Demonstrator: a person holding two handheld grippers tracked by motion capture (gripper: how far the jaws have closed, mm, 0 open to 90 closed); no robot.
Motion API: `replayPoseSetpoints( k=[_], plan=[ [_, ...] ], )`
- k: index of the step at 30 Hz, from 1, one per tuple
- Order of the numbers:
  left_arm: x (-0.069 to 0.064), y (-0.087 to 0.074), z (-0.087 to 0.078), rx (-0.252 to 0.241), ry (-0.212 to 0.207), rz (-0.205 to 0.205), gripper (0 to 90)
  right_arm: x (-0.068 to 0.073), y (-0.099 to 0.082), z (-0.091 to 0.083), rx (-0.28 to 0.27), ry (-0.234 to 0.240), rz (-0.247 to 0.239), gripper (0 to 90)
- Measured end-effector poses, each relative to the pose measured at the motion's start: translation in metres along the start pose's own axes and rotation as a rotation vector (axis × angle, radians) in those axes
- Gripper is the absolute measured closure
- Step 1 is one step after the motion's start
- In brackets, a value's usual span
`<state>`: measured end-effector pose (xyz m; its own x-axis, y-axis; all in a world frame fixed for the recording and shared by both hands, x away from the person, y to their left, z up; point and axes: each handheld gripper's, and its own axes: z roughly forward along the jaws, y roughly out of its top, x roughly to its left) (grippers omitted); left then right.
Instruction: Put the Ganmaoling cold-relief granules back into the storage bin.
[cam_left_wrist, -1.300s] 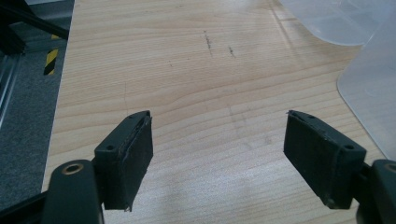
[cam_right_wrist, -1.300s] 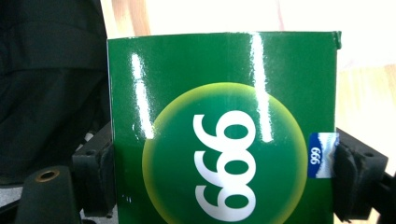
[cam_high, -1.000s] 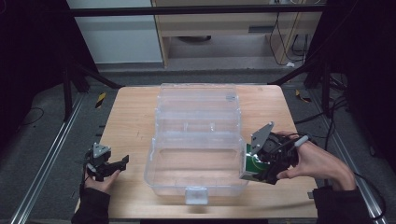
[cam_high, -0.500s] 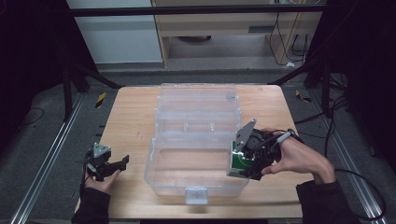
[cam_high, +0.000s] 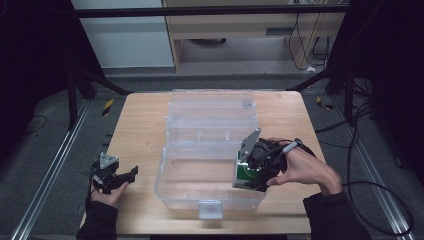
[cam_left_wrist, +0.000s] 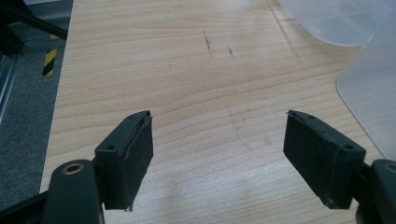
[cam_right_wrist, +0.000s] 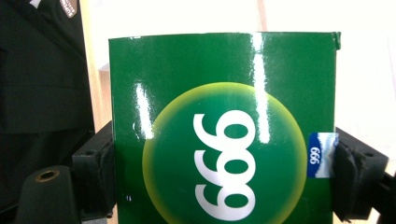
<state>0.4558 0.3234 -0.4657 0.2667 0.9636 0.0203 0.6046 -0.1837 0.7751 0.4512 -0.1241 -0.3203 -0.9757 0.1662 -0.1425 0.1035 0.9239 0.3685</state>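
Now right tongs (cam_high: 246, 176) around upright green box (cam_right_wrist: 224, 126) (print inverted).

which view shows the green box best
The right gripper view: the green box sits close up between the jaws, with its white 999 print readable upside down. The high view shows it small, over the clear bin.

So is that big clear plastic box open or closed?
Open: the clear box's lid lies folded back on the table behind it.
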Motion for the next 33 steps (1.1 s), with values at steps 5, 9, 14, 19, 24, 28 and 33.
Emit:
replayPoseSetpoints(
  k=[5,9,14,19,24,28,33],
  plan=[
    [0.000,0.000,0.000,-0.001,0.000,0.000,23.6,0.001,0.003,0.006,0.015,0.006,-0.003,15.9],
    [0.000,0.000,0.000,-0.002,0.000,0.000,23.6,0.002,0.005,0.012,0.027,0.005,-0.015,15.9],
    [0.000,0.000,-0.001,-0.003,0.000,0.000,23.6,0.005,0.007,0.019,0.045,0.009,-0.030,16.0],
    [0.001,0.000,-0.001,-0.004,0.000,0.000,23.6,0.007,0.008,0.025,0.063,0.005,-0.034,16.0],
    [0.001,0.000,-0.001,-0.005,0.000,0.001,23.6,0.007,0.009,0.028,0.068,0.000,-0.038,16.0],
    [0.001,0.000,-0.001,-0.004,0.000,0.000,23.6,0.007,0.005,0.033,0.064,0.004,-0.022,16.0],
    [0.000,0.000,-0.001,-0.004,-0.001,0.001,23.6,0.007,0.003,0.038,0.077,0.000,-0.031,16.0]
  ],
)
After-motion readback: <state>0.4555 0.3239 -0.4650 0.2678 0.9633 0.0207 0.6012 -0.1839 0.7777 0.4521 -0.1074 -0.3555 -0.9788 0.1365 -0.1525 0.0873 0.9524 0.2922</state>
